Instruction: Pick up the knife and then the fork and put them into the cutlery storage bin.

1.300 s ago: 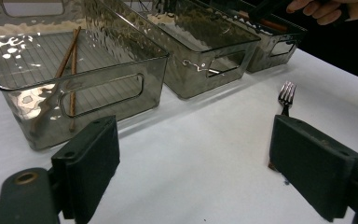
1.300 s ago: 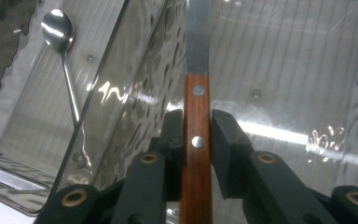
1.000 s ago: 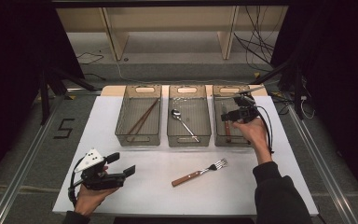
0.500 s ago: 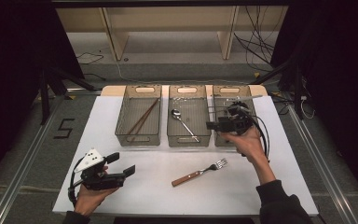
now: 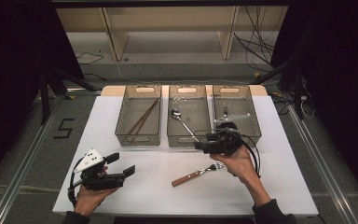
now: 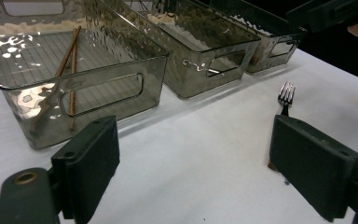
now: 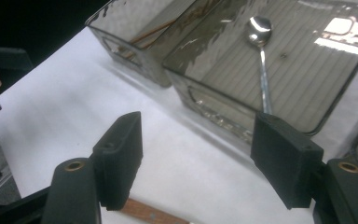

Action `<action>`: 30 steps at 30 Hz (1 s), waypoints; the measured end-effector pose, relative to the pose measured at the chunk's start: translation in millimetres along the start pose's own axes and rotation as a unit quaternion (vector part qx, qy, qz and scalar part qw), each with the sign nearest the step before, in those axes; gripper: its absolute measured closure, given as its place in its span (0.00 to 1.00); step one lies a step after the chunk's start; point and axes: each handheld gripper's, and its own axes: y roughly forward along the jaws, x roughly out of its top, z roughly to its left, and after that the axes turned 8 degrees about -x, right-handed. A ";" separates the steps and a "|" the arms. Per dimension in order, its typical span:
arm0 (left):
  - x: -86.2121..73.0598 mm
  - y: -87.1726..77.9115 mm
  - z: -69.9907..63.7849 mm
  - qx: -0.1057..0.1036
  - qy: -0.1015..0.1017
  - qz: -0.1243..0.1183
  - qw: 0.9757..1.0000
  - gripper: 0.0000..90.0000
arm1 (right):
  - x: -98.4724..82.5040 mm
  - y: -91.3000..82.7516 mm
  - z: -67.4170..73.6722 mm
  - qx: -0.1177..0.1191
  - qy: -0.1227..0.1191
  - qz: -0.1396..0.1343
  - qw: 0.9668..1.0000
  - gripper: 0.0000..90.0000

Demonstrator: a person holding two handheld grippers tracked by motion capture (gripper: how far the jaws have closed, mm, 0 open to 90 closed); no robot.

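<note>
Counter (image 5: 121,186) white, three smoked clear bins in a row at its far side.

Left claw (image 5: 131,171) low at the near left corner, jaws wide apart, nothing between them; in the left gripper view it looks across the bare counter toward the bins and the fork.

Left bin (image 5: 139,115): pair of chopsticks (image 5: 143,118) lying together, slanted along the floor of the bin, one end toward the near wall.

Middle bin (image 5: 188,116): one spoon (image 5: 182,122), bowl toward the far end, handle running to the near right corner.

Fork (image 5: 196,174) on the counter in front of the middle bin, outside all bins, wooden handle toward the left, tines toward the right, just beside the right hand (image 5: 237,163).

Right claw (image 5: 198,146) at the near wall of the middle bin, above the fork; jaws have just been opening, now well apart, nothing gripped.

Right bin (image 5: 236,109): metal utensil (image 5: 230,116), kind unclear.
</note>
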 end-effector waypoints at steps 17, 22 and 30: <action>-0.2 -0.2 0.4 -0.001 -0.002 0.000 1.000 0.17 | -33.7 32.5 36.1 0.036 -0.038 0.046 0.998 0.65; -0.4 -0.4 0.3 -0.001 -0.002 -0.001 1.000 0.17 | -42.3 48.4 50.5 0.033 -0.065 0.068 0.995 0.79; -0.5 -0.7 0.1 -0.002 -0.002 -0.001 1.000 0.17 | -52.0 65.5 63.2 0.025 -0.089 0.092 0.991 0.96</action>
